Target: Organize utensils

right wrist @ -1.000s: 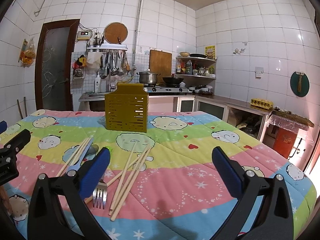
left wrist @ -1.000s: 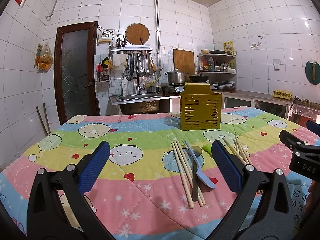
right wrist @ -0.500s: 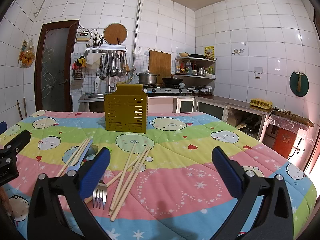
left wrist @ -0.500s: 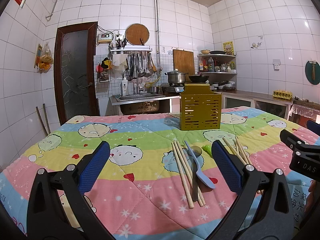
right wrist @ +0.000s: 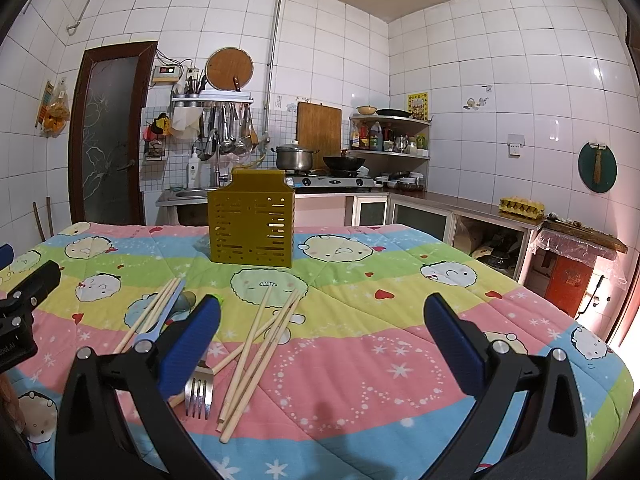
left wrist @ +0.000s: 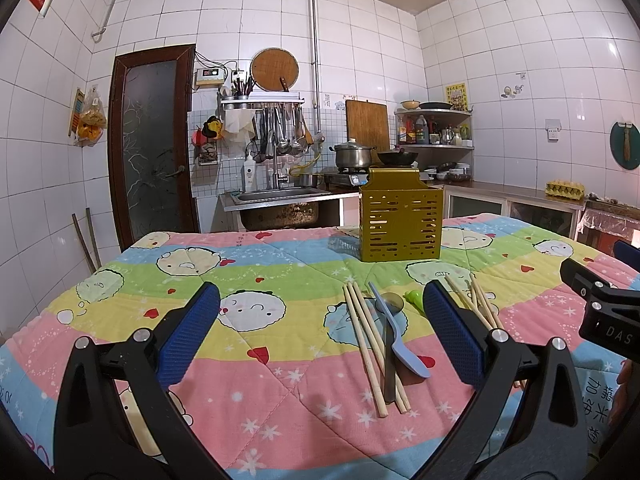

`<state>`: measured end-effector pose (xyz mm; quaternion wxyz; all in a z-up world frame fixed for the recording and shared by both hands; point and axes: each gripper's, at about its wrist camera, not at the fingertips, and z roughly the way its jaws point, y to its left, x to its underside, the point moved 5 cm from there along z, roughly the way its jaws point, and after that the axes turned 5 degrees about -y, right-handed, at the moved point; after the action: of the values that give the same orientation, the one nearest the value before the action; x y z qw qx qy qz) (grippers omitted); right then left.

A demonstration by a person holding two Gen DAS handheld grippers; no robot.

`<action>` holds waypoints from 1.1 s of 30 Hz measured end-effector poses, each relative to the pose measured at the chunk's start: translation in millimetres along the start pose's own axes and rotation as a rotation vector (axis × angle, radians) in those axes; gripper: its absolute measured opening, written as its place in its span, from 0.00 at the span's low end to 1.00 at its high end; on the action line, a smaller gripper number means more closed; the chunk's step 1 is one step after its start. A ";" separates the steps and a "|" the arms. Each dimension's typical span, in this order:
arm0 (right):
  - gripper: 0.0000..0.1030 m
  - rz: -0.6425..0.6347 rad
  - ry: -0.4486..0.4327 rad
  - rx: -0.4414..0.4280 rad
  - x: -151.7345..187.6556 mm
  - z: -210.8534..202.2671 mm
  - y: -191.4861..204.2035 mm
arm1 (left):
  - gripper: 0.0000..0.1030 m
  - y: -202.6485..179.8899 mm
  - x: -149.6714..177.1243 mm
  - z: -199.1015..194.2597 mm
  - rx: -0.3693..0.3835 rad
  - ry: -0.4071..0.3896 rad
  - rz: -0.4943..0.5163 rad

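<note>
A yellow slotted utensil holder (left wrist: 401, 220) stands upright at the far side of the quilt-covered table; it also shows in the right wrist view (right wrist: 252, 225). In front of it lie wooden chopsticks (left wrist: 370, 344), a light blue spoon (left wrist: 396, 338) and a dark utensil (left wrist: 389, 372). In the right wrist view more chopsticks (right wrist: 256, 356) lie fanned out beside a metal fork (right wrist: 198, 394). My left gripper (left wrist: 320, 332) is open and empty, left of the chopsticks. My right gripper (right wrist: 322, 340) is open and empty above the quilt.
A colourful cartoon quilt (right wrist: 380, 344) covers the table. A small green object (left wrist: 414, 298) lies by the spoon. Behind the table are a sink (left wrist: 280, 200), a stove with a pot (right wrist: 294, 158) and a counter along the right wall (right wrist: 480, 208).
</note>
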<state>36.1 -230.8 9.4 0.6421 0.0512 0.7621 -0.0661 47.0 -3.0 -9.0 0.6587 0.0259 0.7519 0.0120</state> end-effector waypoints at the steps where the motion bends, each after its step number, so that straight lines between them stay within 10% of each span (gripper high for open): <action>1: 0.96 0.000 0.000 0.000 0.0 -0.3 -0.1 | 0.95 0.1 0.0 -0.1 0.000 0.000 0.000; 33: 0.96 -0.004 -0.017 0.008 -4.2 -6.1 -6.2 | 0.95 -0.5 -6.4 -2.5 0.005 -0.012 0.003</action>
<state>29.8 -235.8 14.7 0.6483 0.0517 0.7563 -0.0710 45.3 -3.8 -2.4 0.6632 0.0289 0.7478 0.0110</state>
